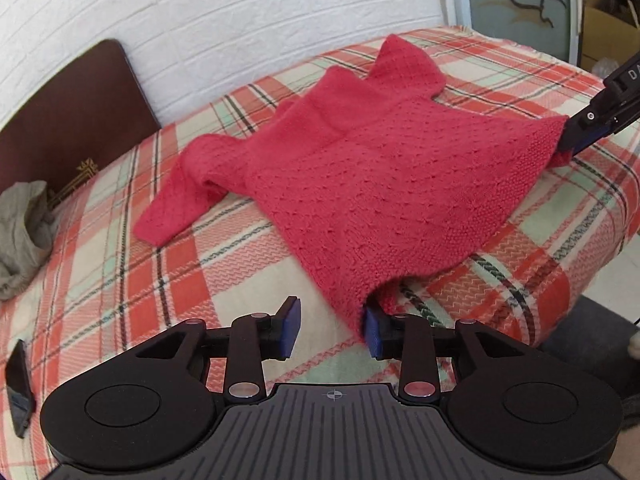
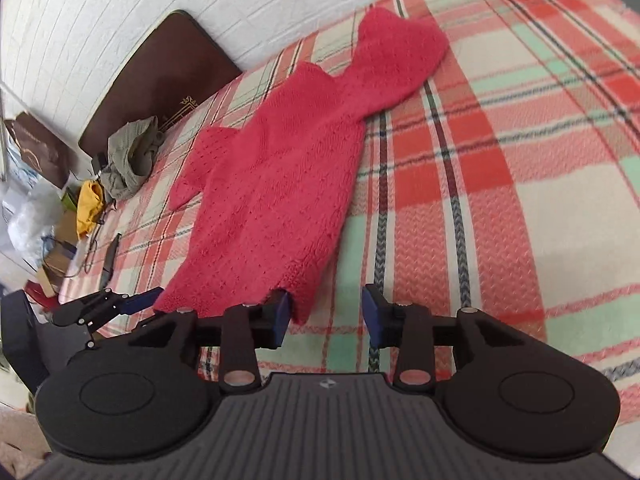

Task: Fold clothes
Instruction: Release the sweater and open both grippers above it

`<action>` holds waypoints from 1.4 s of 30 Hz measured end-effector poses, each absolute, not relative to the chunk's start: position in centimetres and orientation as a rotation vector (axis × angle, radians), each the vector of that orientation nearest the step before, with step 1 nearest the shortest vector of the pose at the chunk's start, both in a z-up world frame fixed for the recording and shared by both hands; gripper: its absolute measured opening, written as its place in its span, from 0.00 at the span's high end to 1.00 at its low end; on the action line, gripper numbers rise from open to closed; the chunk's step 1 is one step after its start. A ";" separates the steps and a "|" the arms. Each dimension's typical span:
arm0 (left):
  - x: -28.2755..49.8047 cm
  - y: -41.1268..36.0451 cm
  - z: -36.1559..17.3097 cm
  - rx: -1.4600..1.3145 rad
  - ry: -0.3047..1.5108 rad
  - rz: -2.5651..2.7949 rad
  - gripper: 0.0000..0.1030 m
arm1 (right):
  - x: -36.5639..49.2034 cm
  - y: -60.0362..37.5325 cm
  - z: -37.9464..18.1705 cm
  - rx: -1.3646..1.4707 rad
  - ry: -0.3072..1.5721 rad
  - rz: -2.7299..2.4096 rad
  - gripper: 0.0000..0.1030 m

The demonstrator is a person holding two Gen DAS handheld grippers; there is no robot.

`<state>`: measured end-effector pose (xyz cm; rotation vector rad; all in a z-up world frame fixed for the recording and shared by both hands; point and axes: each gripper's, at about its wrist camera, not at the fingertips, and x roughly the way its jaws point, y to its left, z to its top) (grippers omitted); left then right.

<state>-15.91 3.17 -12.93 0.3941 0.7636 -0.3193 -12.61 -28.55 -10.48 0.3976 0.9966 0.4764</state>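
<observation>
- Plaid blanket [image 1: 500, 248] covers the bed by a white brick wall; on it the red sweater [image 1: 340, 184] lies spread flat, collar toward the wall and hem toward me.
- My left gripper [image 1: 332, 330] has its jaws spread at the hem's left corner, the knit against the right pad.
- My right gripper [image 2: 325, 316] is likewise spread at the hem's other corner.
- I judge the sweater's long axis runs straight away from both grippers, neither nearer.
</observation>
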 end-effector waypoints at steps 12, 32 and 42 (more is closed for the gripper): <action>-14.9 6.0 -10.4 0.359 0.722 -0.365 0.37 | -12.0 -33.4 -7.5 0.323 0.906 0.330 0.44; -11.8 7.5 -10.6 0.446 0.775 -0.551 0.28 | -0.1 -30.2 -9.0 0.254 0.850 0.333 0.34; -1.3 10.9 -8.5 0.145 0.686 -0.179 0.22 | 2.6 -29.1 -8.3 0.212 0.771 0.340 0.29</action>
